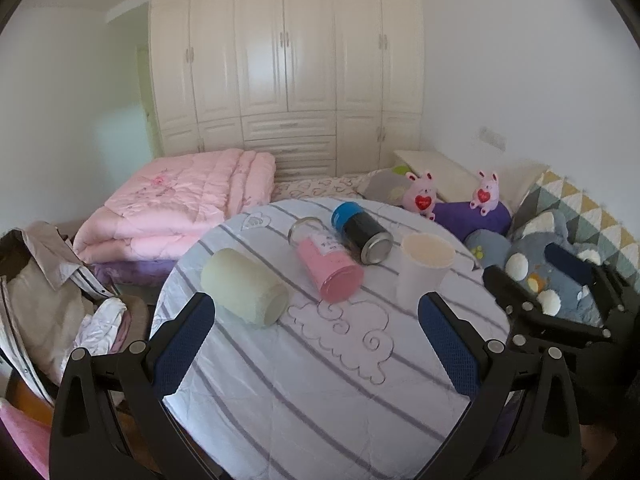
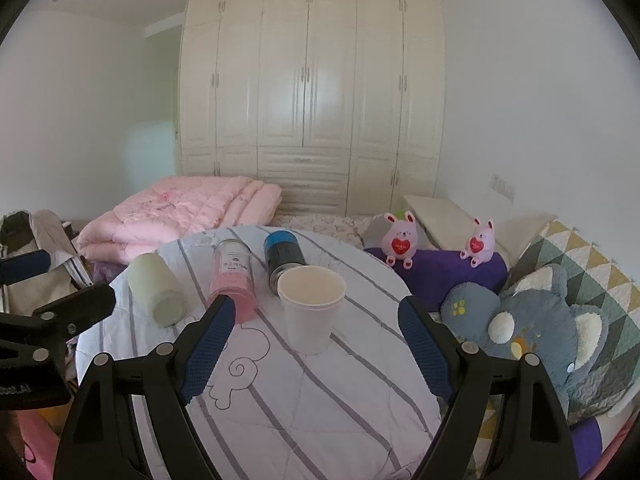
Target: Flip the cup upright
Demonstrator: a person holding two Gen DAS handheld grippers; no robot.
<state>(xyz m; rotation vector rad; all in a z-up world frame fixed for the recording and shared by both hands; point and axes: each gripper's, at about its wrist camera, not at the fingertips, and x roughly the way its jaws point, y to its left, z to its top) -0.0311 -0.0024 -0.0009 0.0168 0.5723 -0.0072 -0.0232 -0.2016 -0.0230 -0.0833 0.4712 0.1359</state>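
Note:
A white paper cup (image 2: 310, 307) stands upright on the round table (image 2: 304, 412), mouth up; it also shows in the left wrist view (image 1: 422, 274). A pale green cup (image 1: 244, 288) lies on its side at the left, also in the right wrist view (image 2: 158, 288). A pink bottle (image 1: 326, 262) and a black bottle with a blue cap (image 1: 362, 234) lie on their sides between them. My left gripper (image 1: 316, 312) is open and empty above the table, near side of the cups. My right gripper (image 2: 312, 316) is open, its fingers either side of the white cup, a little short of it.
The table wears a striped white cloth with cloud outlines (image 1: 340, 360). A folded pink quilt (image 1: 176, 204) lies behind on the bed. Plush toys and cushions (image 2: 540, 328) crowd the right side. Clothes (image 1: 44, 292) are piled at the left. A wardrobe (image 2: 312, 92) fills the back wall.

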